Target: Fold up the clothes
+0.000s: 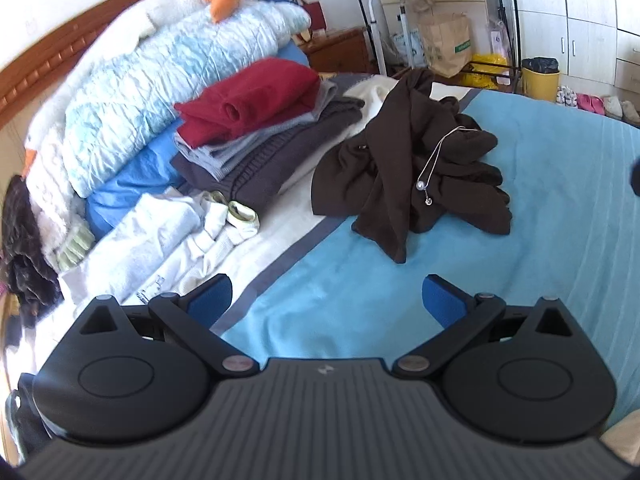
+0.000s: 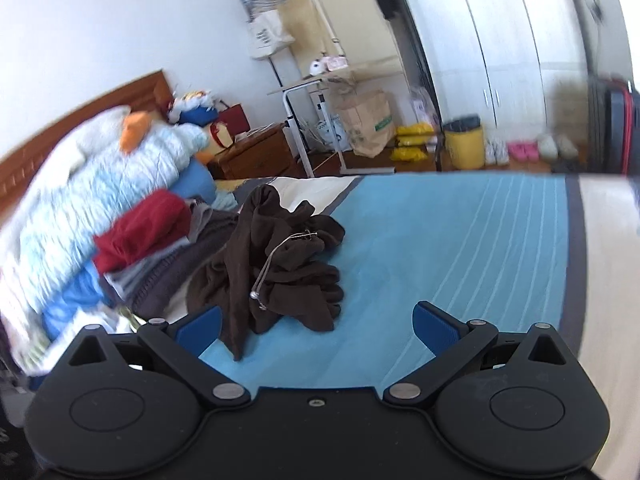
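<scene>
The brown garment [image 1: 408,168] lies crumpled in one heap on the blue bed cover [image 1: 540,240], just ahead of my left gripper [image 1: 327,300] and a little to its right. For my right gripper [image 2: 317,330] it is ahead and to the left, with one dark flap reaching down beside the left finger. Both grippers have their blue pads wide apart, and they hold nothing.

On the heap I see a thin silver cord [image 1: 434,160] with small metal ends. This is my main worry. If I close a gripper on the cloth near it, the cord may catch between the pads or pull tight, and then the garment will not spread flat. The fabric is also bunched in many layers, so one pinch can take two layers together, and the fold will come out crooked. A pull toward the left could drag the heap into the stack beside it.

Farther ahead and left of my left gripper lies a white garment [image 1: 160,240], loosely spread. Beyond it is one stack of folded clothes [image 1: 256,148]. I count about four pieces in it, with one red piece [image 1: 248,100] on top. Behind the stack is one light blue quilt [image 1: 168,88]. So I count one brown garment not folded, one white one, and one stack already folded.
</scene>
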Demonstrator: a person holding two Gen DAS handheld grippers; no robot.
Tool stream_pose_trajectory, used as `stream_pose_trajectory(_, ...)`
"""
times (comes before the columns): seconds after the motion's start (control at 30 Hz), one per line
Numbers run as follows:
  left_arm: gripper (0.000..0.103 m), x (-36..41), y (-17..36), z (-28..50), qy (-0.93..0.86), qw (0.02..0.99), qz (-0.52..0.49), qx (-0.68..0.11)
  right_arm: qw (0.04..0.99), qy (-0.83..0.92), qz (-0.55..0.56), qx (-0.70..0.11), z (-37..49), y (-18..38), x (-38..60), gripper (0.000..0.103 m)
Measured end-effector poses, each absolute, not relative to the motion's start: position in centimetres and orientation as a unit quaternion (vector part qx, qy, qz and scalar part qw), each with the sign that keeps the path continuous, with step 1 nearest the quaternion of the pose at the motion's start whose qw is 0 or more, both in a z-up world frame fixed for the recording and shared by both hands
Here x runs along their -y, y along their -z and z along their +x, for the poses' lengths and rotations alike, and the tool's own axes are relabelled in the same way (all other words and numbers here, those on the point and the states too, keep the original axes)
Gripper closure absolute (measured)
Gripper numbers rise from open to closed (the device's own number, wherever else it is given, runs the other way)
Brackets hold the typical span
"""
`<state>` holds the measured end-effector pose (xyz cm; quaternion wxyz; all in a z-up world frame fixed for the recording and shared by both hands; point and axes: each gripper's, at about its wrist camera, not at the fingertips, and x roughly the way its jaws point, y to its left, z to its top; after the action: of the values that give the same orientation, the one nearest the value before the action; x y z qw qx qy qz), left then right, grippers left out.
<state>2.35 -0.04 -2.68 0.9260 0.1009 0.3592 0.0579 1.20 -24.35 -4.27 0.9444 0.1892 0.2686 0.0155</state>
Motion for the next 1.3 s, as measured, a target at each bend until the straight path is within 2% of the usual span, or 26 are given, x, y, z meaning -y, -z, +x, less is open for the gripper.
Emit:
stream_pose_trajectory(0.17, 0.000, -0.3, -0.3, 9.0, -0.031, 0.933, 0.025, -0.357, 0.923, -0.023, 0.255, -0.286, 2.8, 5.6, 25.3, 0.000)
stream_pose_trajectory(0.3, 0.000, -0.4, -4.4, 14.6, -0.028, 0.941, -0.005, -0.337, 0.912, -0.058, 0.300, -0.275, 6.2, 3.6, 26.7, 0.000)
stream_pose_trajectory(0.4, 0.000, -1.5, -4.9, 17.8, -0.021, 0.937, -0.050, -0.345, 0.899, -0.091, 0.320, -0.285, 9.4, 2.8, 27.4, 0.000)
stream_pose_trajectory(0.53, 0.000, -3.7, -0.9, 21.0, -0.054, 0.926, -0.120, -0.353, 0.887, -0.120, 0.309, -0.321, 13.8, 3.8, 26.4, 0.000)
stream_pose_trajectory(0.67, 0.001, -5.4, 4.5, 24.4, -0.093, 0.924, -0.204, -0.311, 0.866, -0.143, 0.333, -0.344, 18.0, 6.3, 26.2, 0.000)
stream_pose_trajectory(0.8, 0.002, -5.4, 8.3, 26.5, -0.076, 0.916, -0.172, -0.354, 0.835, -0.155, 0.369, -0.378, 22.7, 8.6, 25.7, 0.001)
stream_pose_trajectory(0.97, 0.002, -7.1, 12.1, 29.8, -0.034, 0.883, -0.152, -0.443, 0.845, -0.135, 0.322, -0.406, 27.3, 10.6, 24.7, 0.001)
stream_pose_trajectory(1.1, 0.001, -8.3, 13.8, 30.4, -0.054, 0.869, -0.193, -0.452, 0.840, -0.135, 0.315, -0.421, 30.1, 14.2, 25.0, 0.001)
stream_pose_trajectory(1.3, 0.000, -10.2, 16.3, 31.4, -0.083, 0.845, -0.253, -0.464, 0.797, -0.109, 0.421, -0.419, 33.4, 19.6, 26.3, 0.003)
